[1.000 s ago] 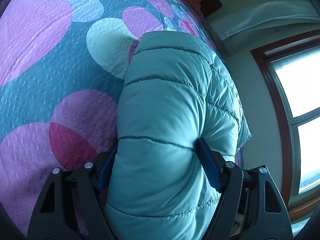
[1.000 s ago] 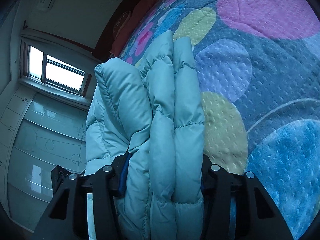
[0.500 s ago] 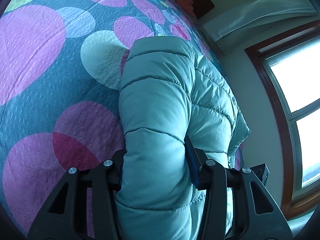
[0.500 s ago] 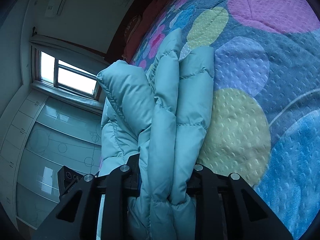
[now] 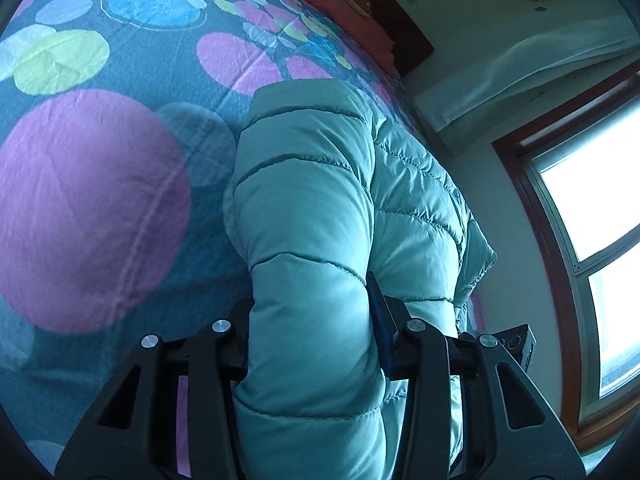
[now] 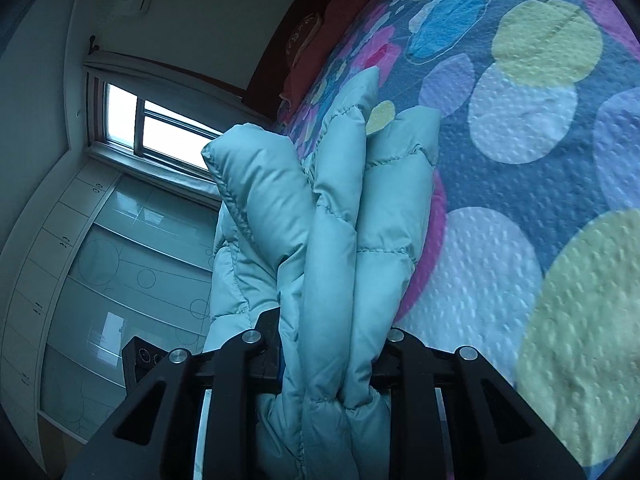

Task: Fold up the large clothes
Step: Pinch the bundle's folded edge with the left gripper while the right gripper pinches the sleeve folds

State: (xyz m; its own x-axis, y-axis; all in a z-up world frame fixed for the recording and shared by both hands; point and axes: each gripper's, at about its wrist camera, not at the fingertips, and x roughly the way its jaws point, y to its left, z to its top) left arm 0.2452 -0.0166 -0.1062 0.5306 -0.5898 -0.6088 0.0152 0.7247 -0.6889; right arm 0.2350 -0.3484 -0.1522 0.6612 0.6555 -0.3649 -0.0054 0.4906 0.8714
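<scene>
A puffy teal quilted jacket (image 5: 312, 184) hangs in a thick folded bundle above the bedspread (image 5: 100, 200) with big coloured circles. My left gripper (image 5: 310, 312) has one folded edge between its jaws, which are closing, and the pads press into the padding. In the right wrist view, the same jacket (image 6: 340, 220) shows as several stacked layers, and my right gripper (image 6: 330, 332) is shut on them. Both grips sit at the near end of the bundle; its far end droops toward the bedspread (image 6: 520, 200).
Red pillows (image 5: 340, 4) lie against a dark headboard at the far end of the bed. A bright window (image 5: 592, 200) is beside the bed, and glossy wardrobe doors (image 6: 100, 260) stand below the window (image 6: 160, 128) in the right wrist view.
Both grippers squeezed in on the jacket and lifted it. The bundle now sits higher over the bedspread and has moved across it; more of the bed's far end shows.
</scene>
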